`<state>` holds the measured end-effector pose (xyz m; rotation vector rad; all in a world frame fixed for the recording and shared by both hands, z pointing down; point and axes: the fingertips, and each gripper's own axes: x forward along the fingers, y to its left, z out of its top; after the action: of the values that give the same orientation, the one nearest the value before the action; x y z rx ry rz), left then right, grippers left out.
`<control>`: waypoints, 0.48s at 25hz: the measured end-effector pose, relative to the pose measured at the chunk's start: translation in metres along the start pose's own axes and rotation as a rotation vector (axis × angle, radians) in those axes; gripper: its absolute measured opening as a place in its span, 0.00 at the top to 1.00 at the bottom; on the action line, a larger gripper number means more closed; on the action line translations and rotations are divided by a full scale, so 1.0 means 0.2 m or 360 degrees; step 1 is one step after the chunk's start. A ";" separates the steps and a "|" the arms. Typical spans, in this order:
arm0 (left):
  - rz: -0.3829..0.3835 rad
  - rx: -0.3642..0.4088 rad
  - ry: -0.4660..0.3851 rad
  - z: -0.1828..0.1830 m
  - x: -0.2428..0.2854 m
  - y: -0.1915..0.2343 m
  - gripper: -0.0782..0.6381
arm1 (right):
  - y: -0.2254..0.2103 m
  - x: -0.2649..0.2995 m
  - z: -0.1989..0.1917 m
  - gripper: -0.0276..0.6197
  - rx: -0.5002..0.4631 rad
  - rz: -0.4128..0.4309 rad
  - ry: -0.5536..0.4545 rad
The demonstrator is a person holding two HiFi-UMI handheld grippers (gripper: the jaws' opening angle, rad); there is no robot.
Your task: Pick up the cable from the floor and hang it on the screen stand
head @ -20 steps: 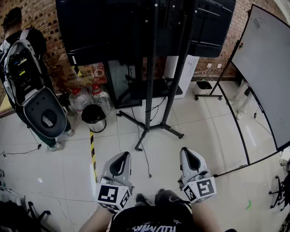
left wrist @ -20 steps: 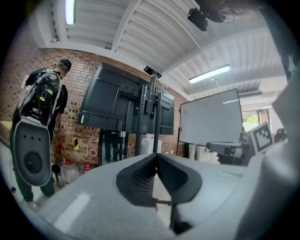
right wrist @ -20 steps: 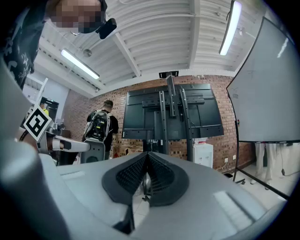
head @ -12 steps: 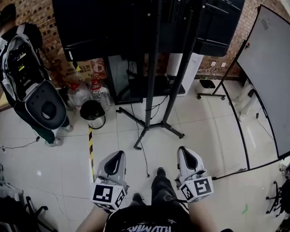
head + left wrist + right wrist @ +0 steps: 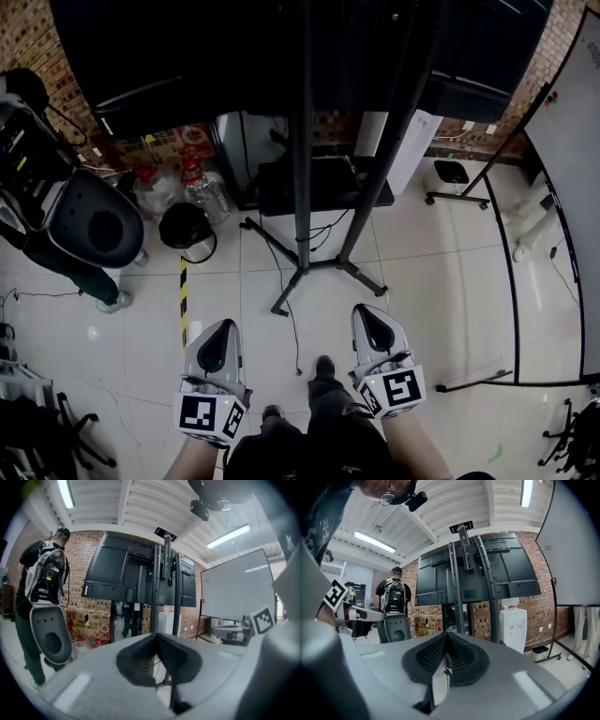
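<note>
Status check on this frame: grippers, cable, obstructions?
Left gripper and right gripper shut, empty. Cable on floor, untouched, by screen stand. Shoe beside cable end.

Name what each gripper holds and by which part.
Nothing. Left gripper and right gripper are shut and empty; the cable lies on the floor.

Wearer stepped forward; screen stand (image 5: 302, 187) nearer, larger; cable (image 5: 292, 328) end now near shoe (image 5: 323, 366).
</note>
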<state>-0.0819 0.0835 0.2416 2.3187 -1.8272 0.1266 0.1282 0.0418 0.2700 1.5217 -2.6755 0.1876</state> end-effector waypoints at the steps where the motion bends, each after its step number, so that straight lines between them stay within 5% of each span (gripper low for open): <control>1: 0.0009 -0.0011 0.0019 -0.02 0.04 -0.02 0.88 | -0.04 0.03 -0.03 0.95 0.0008 0.0018 0.0015; 12: 0.0158 0.0029 0.0204 -0.34 0.35 0.04 0.88 | -0.12 0.38 -0.63 0.95 0.0102 0.0126 0.0288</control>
<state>-0.0700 0.0282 0.3226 2.1765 -1.8844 0.2996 0.1094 -0.0183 0.4049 1.3438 -2.6110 0.3990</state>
